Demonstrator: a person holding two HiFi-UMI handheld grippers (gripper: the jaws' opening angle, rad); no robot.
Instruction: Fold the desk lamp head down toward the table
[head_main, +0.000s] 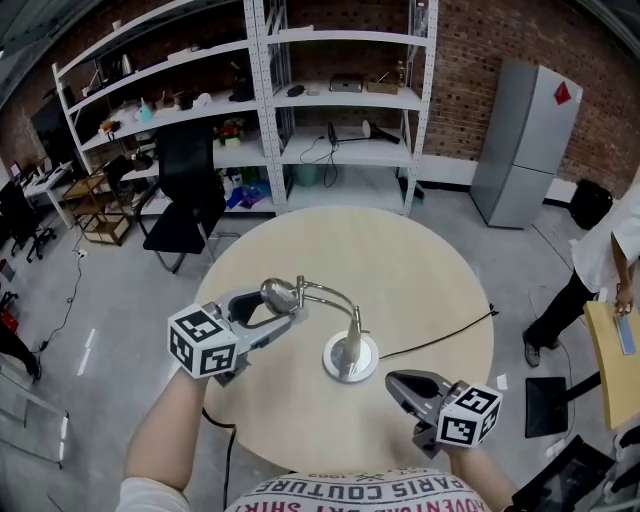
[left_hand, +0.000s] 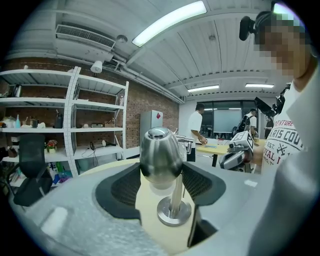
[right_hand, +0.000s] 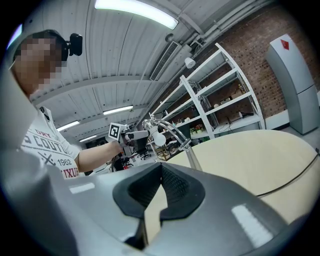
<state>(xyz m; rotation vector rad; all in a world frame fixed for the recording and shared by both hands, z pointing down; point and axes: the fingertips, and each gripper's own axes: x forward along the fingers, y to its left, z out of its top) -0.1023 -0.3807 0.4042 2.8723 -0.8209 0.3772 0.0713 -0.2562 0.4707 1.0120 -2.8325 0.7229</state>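
Nearest the wearer, the right gripper (head_main: 392, 380) hangs over the near edge of a round, pale table (head_main: 420, 260), its jaw tips closed together with nothing in them. The left gripper (head_main: 283, 300) reaches in from the left with its jaws set wide and clamped on either side of the lamp head (head_main: 279, 294), a rounded metal shade held above the tabletop. From the head a curved metal arm (head_main: 335, 297) arcs over and drops to the round base (head_main: 350, 357), which stands near the table's middle, between the two grippers. A dark cord (head_main: 440, 340) runs from the base across the bare top and off the right edge.

Beyond the table lies a grey floor (head_main: 120, 300). A black chair (head_main: 185, 190) stands at the left, a low wooden rack (head_main: 95, 205) past it. A person (head_main: 600, 260) stands at the right by another desk (head_main: 610, 360). White metal shelves (head_main: 340, 100) along the brick wall (head_main: 480, 60) carry small items too tiny to name, and a tall grey cabinet (head_main: 525, 140) stands beside them.
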